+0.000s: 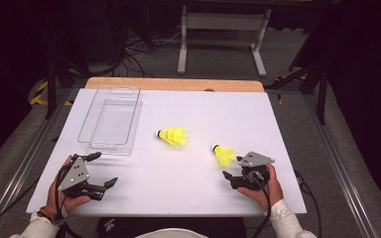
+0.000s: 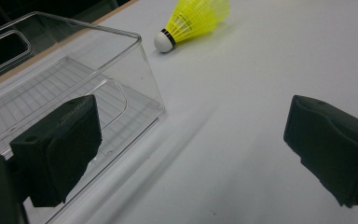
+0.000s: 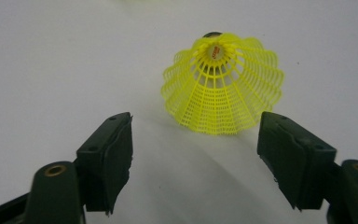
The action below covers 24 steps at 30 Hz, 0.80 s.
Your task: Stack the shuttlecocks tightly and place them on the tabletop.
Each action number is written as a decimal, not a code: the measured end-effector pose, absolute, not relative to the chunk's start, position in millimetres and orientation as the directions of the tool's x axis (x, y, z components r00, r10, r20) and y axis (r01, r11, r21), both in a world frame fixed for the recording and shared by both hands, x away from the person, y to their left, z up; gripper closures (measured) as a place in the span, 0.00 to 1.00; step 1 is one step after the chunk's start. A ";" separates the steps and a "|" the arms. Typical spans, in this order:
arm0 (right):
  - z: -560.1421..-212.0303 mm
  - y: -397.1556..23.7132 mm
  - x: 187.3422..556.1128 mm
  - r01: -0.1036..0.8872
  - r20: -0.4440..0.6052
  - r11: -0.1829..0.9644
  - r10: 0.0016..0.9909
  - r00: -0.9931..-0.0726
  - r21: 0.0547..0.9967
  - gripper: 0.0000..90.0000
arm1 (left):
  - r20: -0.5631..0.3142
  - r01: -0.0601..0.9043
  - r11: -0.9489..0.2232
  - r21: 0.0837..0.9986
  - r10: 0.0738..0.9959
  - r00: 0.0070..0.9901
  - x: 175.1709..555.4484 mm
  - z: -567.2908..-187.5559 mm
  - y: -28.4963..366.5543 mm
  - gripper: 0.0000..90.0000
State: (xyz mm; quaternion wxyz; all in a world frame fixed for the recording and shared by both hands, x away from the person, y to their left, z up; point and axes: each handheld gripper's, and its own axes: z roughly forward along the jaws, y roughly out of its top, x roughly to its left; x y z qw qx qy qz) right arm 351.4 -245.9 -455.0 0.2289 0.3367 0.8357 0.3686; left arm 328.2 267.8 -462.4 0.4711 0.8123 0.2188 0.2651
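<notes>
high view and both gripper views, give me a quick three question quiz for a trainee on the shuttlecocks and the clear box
1. True or false: the right gripper already grips the near shuttlecock.
2. Which thing lies closest to the left gripper?
A. the clear box
B. the far shuttlecock
C. the near shuttlecock
3. Fill in: the number of shuttlecocks inside the clear box is ___.

Key
1. False. Its jaws stand apart, just short of the open skirt, which lies on the white table.
2. A. The box's corner sits right beside one finger in the left gripper view.
3. Zero. Both shuttlecocks lie on the table outside it.
</notes>
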 end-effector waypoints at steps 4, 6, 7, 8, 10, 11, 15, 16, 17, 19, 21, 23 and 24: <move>-453.2 -240.4 352.1 0.378 -0.130 0.502 0.718 -0.684 0.778 0.38 | 0.231 0.102 -0.465 0.879 0.604 0.763 328.7 -462.3 267.9 0.06; -454.1 -234.6 352.2 0.378 -0.126 0.508 0.708 -0.694 0.774 0.39 | 0.222 0.107 -0.457 0.883 0.608 0.762 328.5 -462.6 267.6 0.06; -454.5 -231.7 352.6 0.378 -0.131 0.513 0.708 -0.694 0.771 0.40 | 0.224 0.105 -0.458 0.882 0.607 0.762 328.5 -462.4 267.7 0.06; -454.9 -228.7 353.1 0.377 -0.136 0.518 0.708 -0.693 0.768 0.42 | 0.225 0.106 -0.461 0.881 0.607 0.763 328.3 -462.2 267.7 0.06; -455.6 -223.4 355.3 0.378 -0.146 0.519 0.714 -0.685 0.766 0.43 | 0.225 0.105 -0.459 0.882 0.607 0.763 328.2 -462.3 267.6 0.06; -455.9 -221.4 356.7 0.383 -0.141 0.514 0.718 -0.682 0.767 0.44 | 0.225 0.106 -0.460 0.882 0.607 0.762 328.1 -462.3 267.5 0.05; -457.0 -215.9 362.3 0.397 -0.126 0.492 0.735 -0.666 0.775 0.48 | 0.225 0.105 -0.458 0.883 0.607 0.762 328.2 -462.3 267.4 0.06; -457.6 -214.2 364.3 0.400 -0.128 0.491 0.740 -0.661 0.774 0.50 | 0.223 0.105 -0.457 0.883 0.607 0.763 328.2 -462.4 267.4 0.06; -457.8 -213.2 365.1 0.402 -0.134 0.492 0.745 -0.654 0.772 0.52 | 0.223 0.105 -0.457 0.883 0.607 0.762 328.2 -462.3 267.5 0.06; -457.9 -212.3 367.6 0.412 -0.120 0.477 0.753 -0.647 0.776 0.57 | 0.226 0.104 -0.458 0.883 0.608 0.761 328.0 -462.2 267.6 0.06; -457.9 -212.3 369.2 0.415 -0.119 0.471 0.760 -0.639 0.778 0.61 | 0.225 0.104 -0.457 0.884 0.608 0.761 328.0 -462.2 267.7 0.06; -457.6 -211.9 370.3 0.414 -0.119 0.469 0.761 -0.638 0.780 0.69 | 0.227 0.103 -0.459 0.883 0.608 0.761 328.0 -461.9 268.1 0.06; -457.6 -211.7 370.3 0.415 -0.123 0.467 0.766 -0.631 0.781 0.72 | 0.230 0.100 -0.459 0.883 0.608 0.760 327.7 -461.6 268.0 0.06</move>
